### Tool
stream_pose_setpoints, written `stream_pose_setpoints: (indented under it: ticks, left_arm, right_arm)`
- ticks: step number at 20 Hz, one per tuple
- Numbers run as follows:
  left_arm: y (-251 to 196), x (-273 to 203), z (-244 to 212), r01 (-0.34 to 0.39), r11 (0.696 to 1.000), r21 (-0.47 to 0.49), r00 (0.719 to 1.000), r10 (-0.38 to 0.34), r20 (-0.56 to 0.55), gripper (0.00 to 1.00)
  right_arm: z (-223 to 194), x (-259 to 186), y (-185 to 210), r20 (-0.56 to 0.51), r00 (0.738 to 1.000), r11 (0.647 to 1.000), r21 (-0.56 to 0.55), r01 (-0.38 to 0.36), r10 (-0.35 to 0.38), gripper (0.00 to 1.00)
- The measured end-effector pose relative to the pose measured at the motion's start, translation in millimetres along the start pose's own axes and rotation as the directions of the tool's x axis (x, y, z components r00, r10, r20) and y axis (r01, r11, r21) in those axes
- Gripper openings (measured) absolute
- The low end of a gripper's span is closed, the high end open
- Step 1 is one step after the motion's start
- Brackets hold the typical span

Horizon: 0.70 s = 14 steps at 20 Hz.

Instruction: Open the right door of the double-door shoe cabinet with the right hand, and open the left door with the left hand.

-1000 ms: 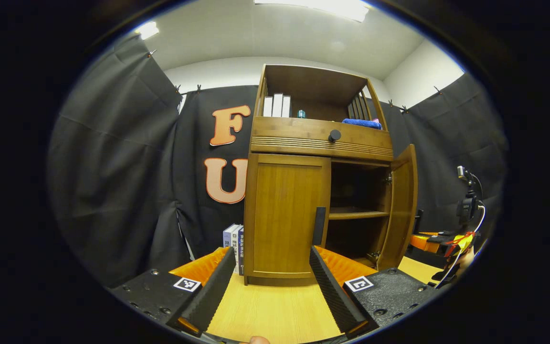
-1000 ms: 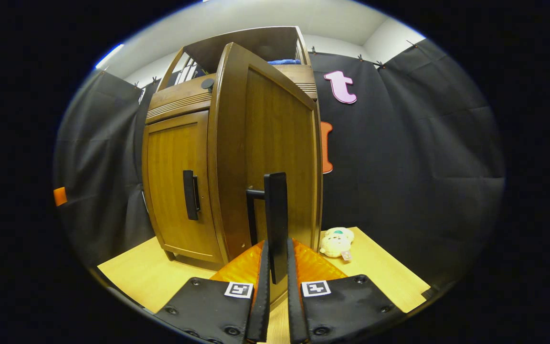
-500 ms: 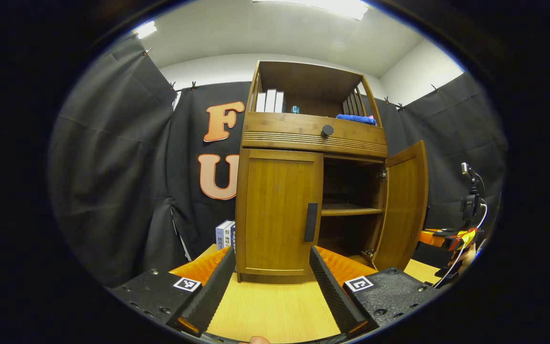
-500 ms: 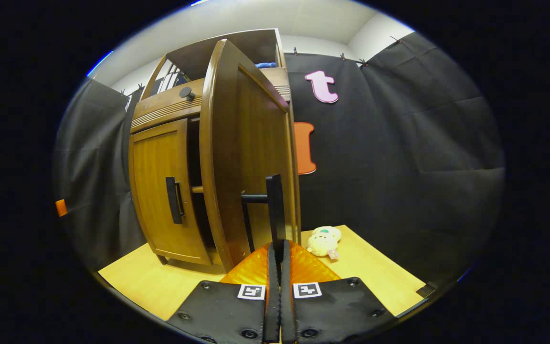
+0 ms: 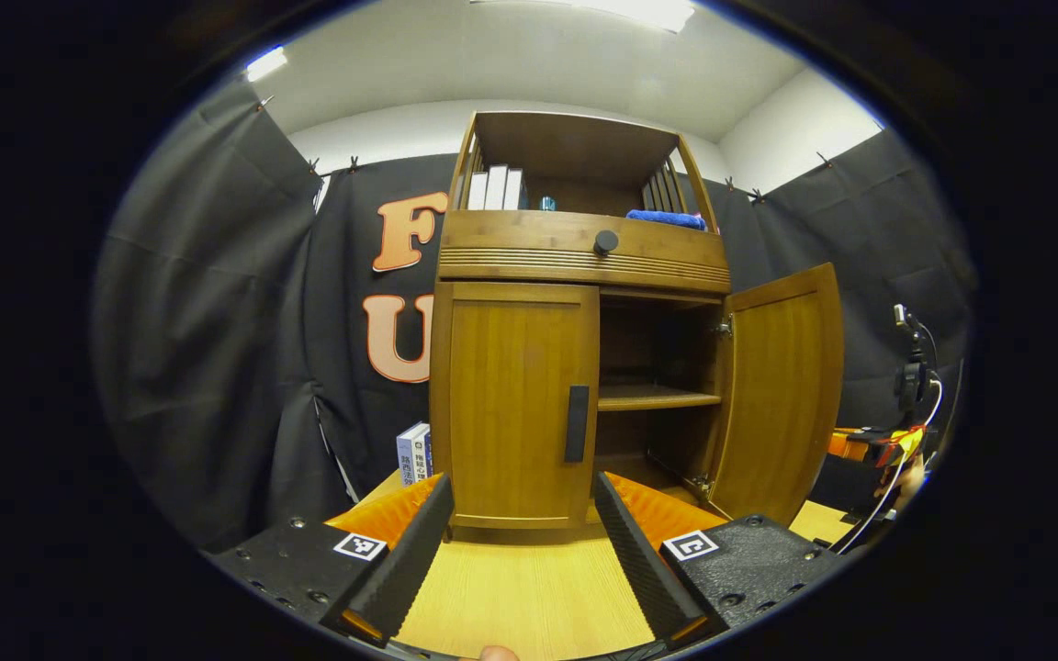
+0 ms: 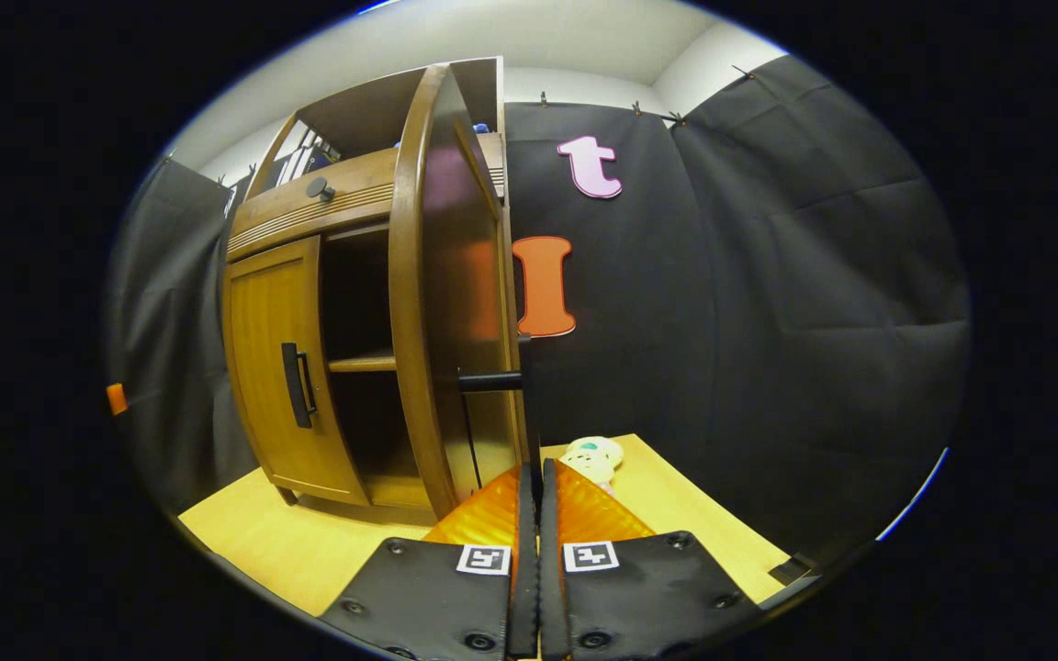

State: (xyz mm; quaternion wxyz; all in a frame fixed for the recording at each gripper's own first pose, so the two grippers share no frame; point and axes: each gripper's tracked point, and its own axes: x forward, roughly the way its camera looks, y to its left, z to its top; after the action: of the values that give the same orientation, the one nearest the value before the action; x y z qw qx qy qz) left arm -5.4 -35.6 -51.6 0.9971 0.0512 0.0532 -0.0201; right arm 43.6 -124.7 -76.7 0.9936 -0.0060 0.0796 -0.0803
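The wooden shoe cabinet stands on the table ahead of me. Its left door is closed, with a dark upright handle at its inner edge. My left gripper is open in front of that door, short of the handle and touching nothing. The right door stands swung far out. In the right gripper view this door shows nearly edge-on, and my right gripper is shut on its handle. The left door sits closed beyond it.
An inner shelf shows in the opened half. A drawer knob, books and a blue cloth sit higher up. More books stand left of the cabinet. A plush toy lies on the table behind the right door.
The right door has swung much wider, drawn by my right gripper on its handle. The left gripper stays open; the cabinet has shifted slightly left in its view.
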Motion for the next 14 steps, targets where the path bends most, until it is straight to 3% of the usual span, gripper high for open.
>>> stream_pose_setpoints:
  ticks: [2,3,14]
  left_arm:
    - [-6,5,-1,0.0,1.0,-0.003,1.0,0.0,-0.005,0.97]
    - [-9,8,-1,0.0,1.0,-0.004,1.0,0.0,-0.008,0.92]
    - [-46,40,-1,0.016,1.0,-0.004,1.0,-0.016,-0.012,0.95]
  right_arm:
    - [1,0,-4,0.002,1.0,1.0,-0.002,-0.012,0.012,0.08]
    - [1,0,-8,0.001,1.0,1.0,0.0,-0.018,0.018,0.08]
    - [4,6,-31,-0.001,0.995,0.995,0.021,-0.099,0.099,0.08]
